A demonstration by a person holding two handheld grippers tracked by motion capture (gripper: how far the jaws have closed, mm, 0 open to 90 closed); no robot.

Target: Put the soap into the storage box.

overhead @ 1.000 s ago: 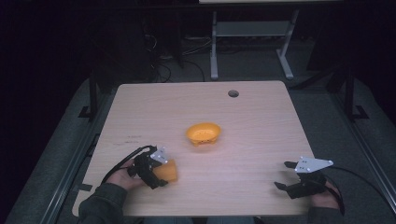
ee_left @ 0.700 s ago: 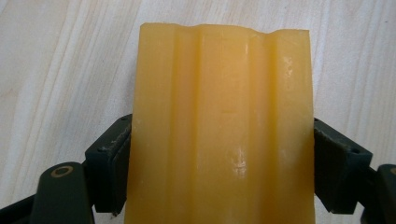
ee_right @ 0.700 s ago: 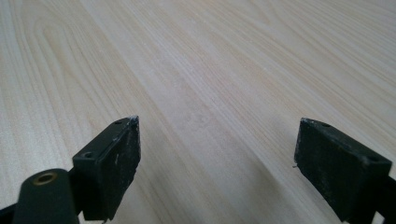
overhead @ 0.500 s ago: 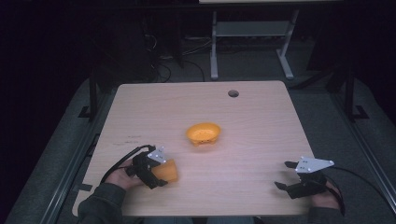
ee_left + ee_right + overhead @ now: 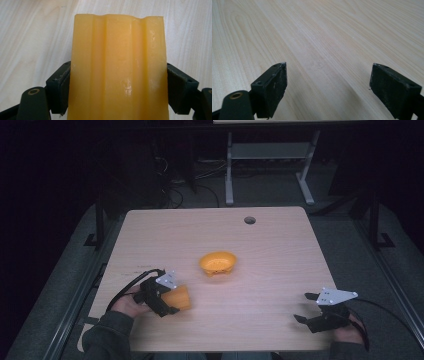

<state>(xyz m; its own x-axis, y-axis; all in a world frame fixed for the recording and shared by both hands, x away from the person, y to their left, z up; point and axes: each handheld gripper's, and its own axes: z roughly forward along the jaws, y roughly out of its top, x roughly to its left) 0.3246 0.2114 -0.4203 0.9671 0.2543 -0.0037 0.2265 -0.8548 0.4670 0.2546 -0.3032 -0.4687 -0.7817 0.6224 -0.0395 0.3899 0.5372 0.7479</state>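
Note:
My left gripper (image 5: 174, 299) lies near the table's front left, shut on an orange ridged object (image 5: 182, 296). In the left gripper view that object (image 5: 117, 50) stands between the two black jaws of the left gripper (image 5: 119, 72), which press on its sides, and it reaches forward over the wood. An orange bowl (image 5: 217, 262) sits upright near the middle of the table, a short way beyond and to the right of the held object. At the front right, my right gripper (image 5: 302, 307) rests low over the table. In its own view, the right gripper (image 5: 329, 72) is open with bare wood between the jaws.
The light wooden table (image 5: 280, 250) has a round cable hole (image 5: 249, 220) near its far edge. Cables trail from both grippers toward the front edge. Beyond the table, on the dark floor, stand a metal frame (image 5: 270, 155) and loose cables.

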